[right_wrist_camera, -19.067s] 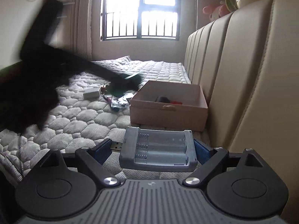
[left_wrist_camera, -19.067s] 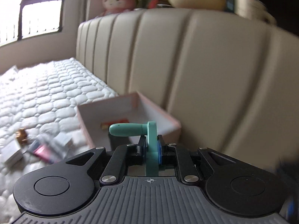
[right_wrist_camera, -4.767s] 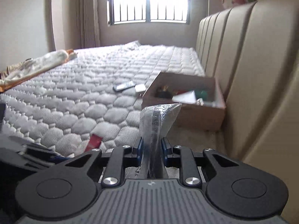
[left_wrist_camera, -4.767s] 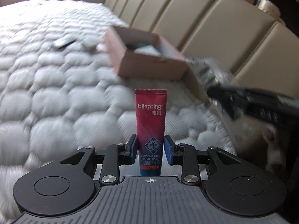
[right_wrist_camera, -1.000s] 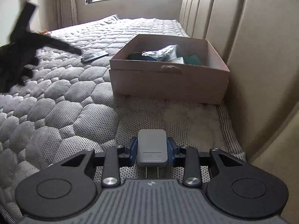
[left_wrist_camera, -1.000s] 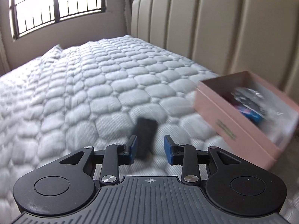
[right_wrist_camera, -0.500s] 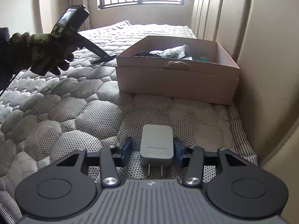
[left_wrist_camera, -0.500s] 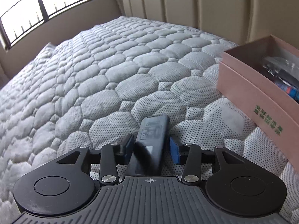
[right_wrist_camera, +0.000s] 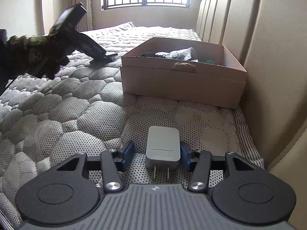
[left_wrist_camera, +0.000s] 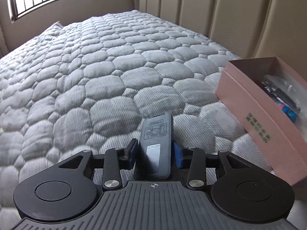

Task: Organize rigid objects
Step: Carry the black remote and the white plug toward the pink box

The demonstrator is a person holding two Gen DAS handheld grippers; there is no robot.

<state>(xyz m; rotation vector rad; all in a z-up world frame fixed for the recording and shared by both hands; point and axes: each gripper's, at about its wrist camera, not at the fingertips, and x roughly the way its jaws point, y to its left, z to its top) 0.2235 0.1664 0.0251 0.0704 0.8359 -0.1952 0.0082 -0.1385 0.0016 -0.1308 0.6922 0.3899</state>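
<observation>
Left tongs (left_wrist_camera: 154, 151) pinch a dark remote (left_wrist_camera: 155, 143) over the bed (left_wrist_camera: 96, 67), beside the box (left_wrist_camera: 255, 115). Right tongs (right_wrist_camera: 156, 152) gape around a charger (right_wrist_camera: 163, 145), seemingly resting near the bed's headboard edge; closing off-centre could skid it.

The mattress (left_wrist_camera: 119, 72) is quilted cloth, its weave dotted with fine perforations. The box (right_wrist_camera: 182, 80) looks like matt cardboard with a smooth face. The remote (left_wrist_camera: 156, 143) is dark matt plastic; the charger (right_wrist_camera: 163, 143) is smooth grey plastic with two shiny metal prongs. The headboard (right_wrist_camera: 268, 48) looks like smooth padded leather.
</observation>
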